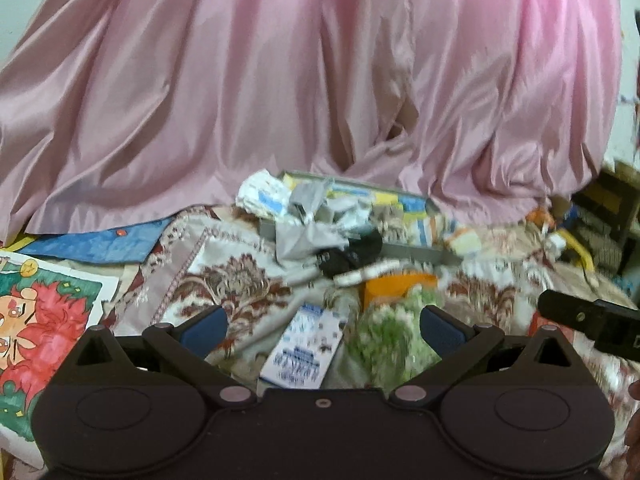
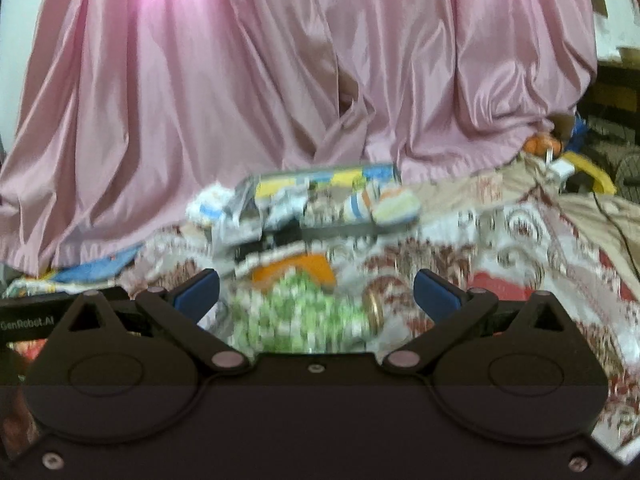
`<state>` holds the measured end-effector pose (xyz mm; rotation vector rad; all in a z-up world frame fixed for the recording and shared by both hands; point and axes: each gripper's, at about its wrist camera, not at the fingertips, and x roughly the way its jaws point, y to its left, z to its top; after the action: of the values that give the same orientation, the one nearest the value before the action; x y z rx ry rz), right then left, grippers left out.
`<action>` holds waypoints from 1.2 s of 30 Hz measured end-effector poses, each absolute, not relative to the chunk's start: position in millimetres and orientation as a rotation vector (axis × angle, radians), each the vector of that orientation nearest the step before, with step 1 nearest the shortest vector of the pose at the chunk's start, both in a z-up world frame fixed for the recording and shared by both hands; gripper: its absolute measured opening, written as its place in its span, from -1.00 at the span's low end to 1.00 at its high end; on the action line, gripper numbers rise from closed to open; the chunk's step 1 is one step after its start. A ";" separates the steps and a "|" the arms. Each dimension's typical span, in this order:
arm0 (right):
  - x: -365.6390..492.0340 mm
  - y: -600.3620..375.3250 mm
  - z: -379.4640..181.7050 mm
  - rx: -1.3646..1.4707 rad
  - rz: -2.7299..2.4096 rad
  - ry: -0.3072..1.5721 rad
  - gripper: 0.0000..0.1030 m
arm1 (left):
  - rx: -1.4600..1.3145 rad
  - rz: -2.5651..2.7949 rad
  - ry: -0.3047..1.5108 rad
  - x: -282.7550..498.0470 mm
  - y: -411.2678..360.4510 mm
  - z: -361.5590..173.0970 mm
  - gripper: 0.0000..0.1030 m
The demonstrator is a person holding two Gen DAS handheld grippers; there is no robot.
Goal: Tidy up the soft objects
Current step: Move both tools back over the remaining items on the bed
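Note:
A green and white patterned soft cloth [image 1: 392, 332] lies on the floral bedspread [image 1: 224, 276], with an orange item [image 1: 400, 286] behind it. My left gripper [image 1: 323, 326] is open and empty, just left of the cloth, over a blue and white packet [image 1: 306, 346]. My right gripper [image 2: 316, 294] is open and empty, with the green cloth [image 2: 304, 316] lying between and below its fingers. Crumpled wrappers and grey cloth [image 1: 308, 216] lie further back. The right view is blurred.
A pink satin curtain [image 1: 280, 80] hangs across the back. A long printed box [image 2: 328, 184] and striped soft items [image 2: 376, 204] lie behind the pile. A cartoon picture [image 1: 36, 320] lies at left. Clutter and a yellow item [image 2: 592, 176] sit at right.

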<state>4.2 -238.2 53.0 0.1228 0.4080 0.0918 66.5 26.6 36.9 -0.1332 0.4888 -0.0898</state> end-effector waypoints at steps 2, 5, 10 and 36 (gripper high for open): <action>-2.8 -235.0 41.4 0.111 0.086 0.449 0.99 | -0.095 -0.099 0.503 65.7 20.7 33.7 0.98; -6.8 -228.2 32.4 0.082 0.086 0.485 0.99 | -0.055 -0.111 0.510 63.2 14.3 30.8 0.98; -1.1 -222.8 28.7 0.056 0.066 0.517 0.99 | -0.016 -0.102 0.548 65.8 9.3 22.0 0.98; 34.0 -221.3 0.5 0.085 0.110 0.571 0.99 | -0.114 0.039 0.718 92.9 27.7 0.6 0.98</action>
<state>34.0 -221.3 0.5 0.0849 0.5705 0.1096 92.9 27.7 0.6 -0.1136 0.7182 0.0388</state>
